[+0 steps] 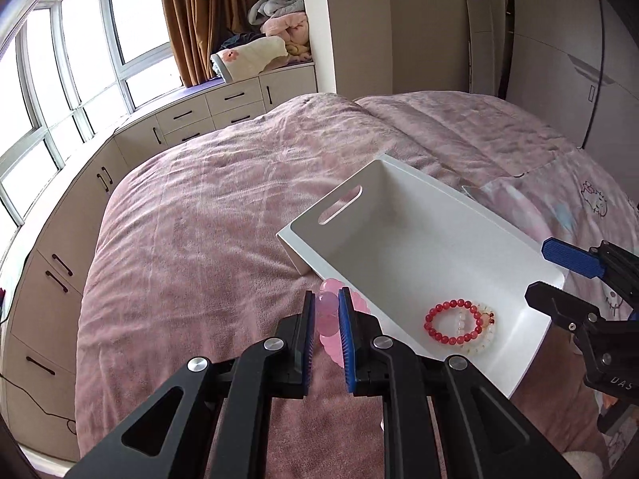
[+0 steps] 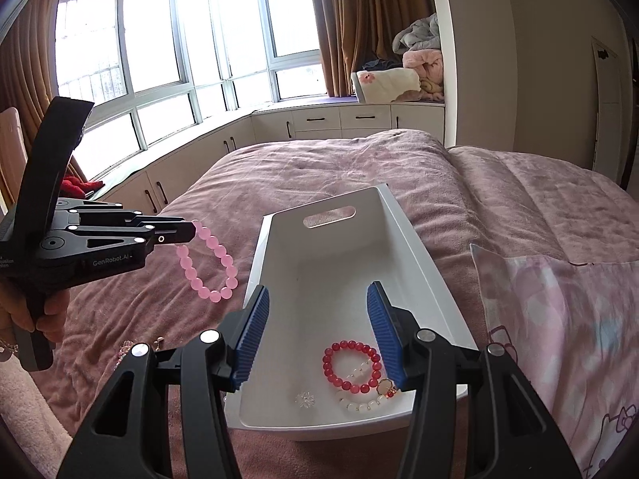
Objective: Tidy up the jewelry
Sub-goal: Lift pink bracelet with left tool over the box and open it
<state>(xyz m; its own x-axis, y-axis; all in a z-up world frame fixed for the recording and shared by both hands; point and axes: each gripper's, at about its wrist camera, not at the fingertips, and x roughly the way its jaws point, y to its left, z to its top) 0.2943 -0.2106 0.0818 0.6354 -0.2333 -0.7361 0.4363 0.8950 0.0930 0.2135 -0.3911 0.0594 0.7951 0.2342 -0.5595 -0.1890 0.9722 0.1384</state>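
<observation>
My left gripper (image 1: 327,311) is shut on a pink bead bracelet (image 1: 328,321) and holds it above the bed, just left of a white tray (image 1: 399,231). In the right wrist view the bracelet (image 2: 207,263) hangs from the left gripper (image 2: 191,231). In the tray (image 2: 339,247) lie a red bead bracelet (image 2: 351,366), a white bead bracelet (image 2: 361,404) and a small clear ornament (image 2: 305,398). My right gripper (image 2: 317,333) is open and empty over the tray's near end, above the red bracelet (image 1: 455,321).
The tray sits on a pink bedspread (image 1: 207,207). A cartoon-print pillow (image 2: 559,319) lies right of the tray. More small jewelry (image 2: 127,349) lies on the bed at the lower left. White drawer cabinets (image 2: 327,119) and windows run along the far side.
</observation>
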